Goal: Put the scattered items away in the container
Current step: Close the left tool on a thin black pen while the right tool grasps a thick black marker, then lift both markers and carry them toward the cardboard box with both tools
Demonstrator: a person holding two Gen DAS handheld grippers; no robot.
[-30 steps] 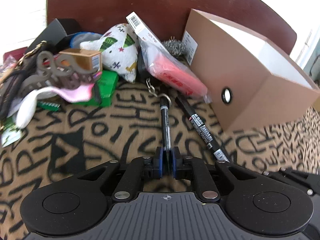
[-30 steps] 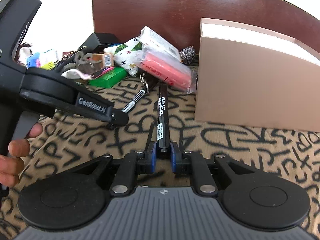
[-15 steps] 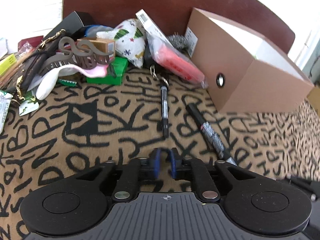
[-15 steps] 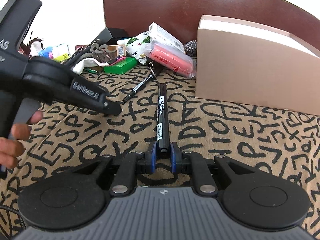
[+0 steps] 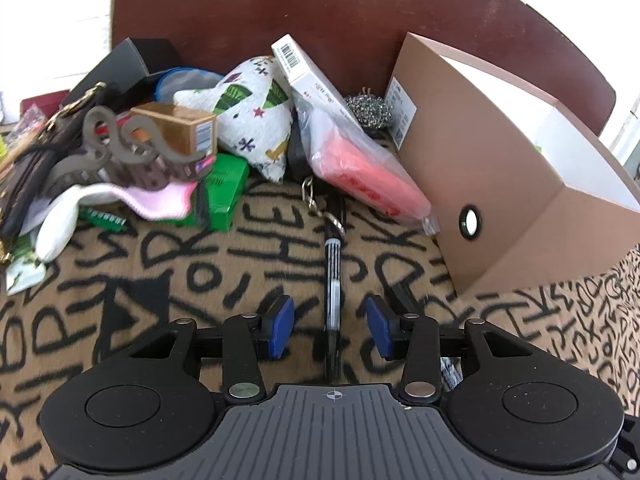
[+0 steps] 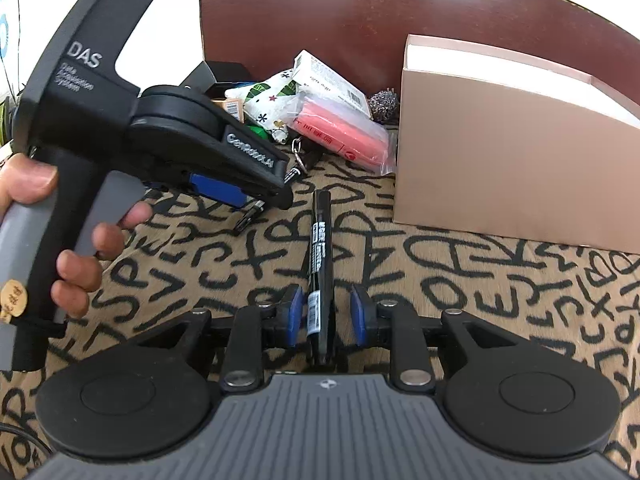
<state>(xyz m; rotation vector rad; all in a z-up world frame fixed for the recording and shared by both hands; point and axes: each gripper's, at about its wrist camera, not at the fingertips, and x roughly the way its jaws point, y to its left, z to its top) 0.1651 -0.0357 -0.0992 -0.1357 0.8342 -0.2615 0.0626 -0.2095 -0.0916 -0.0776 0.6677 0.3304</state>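
A slim black-and-white pen point(image 5: 333, 280) lies on the lettered cloth between the blue pads of my left gripper point(image 5: 330, 328). Its jaws are opening and neither pad touches the pen. In the right wrist view that left gripper point(image 6: 260, 200) hangs low over the same pen point(image 6: 249, 219), held by a person's hand point(image 6: 80, 264). A thick black marker point(image 6: 320, 264) rests on the cloth between the pads of my right gripper point(image 6: 327, 315), whose jaws are opening too, with a gap on both sides. The tan cardboard box point(image 5: 500, 184) point(image 6: 500, 152) stands open-topped to the right.
A heap sits at the back left: a tree-print pillow point(image 5: 256, 120), a bagged red packet point(image 5: 368, 176), a barcoded white box point(image 5: 308, 76), a steel scourer point(image 5: 368, 110), a green box point(image 5: 226, 188), a brown hair claw point(image 5: 128, 152). A dark chair back point(image 5: 320, 8) rises behind.
Both grippers were shut, the left on the pen, the right on the marker. The left let go, drew back, then came forward with jaws wide. The right's jaws have parted around the marker.
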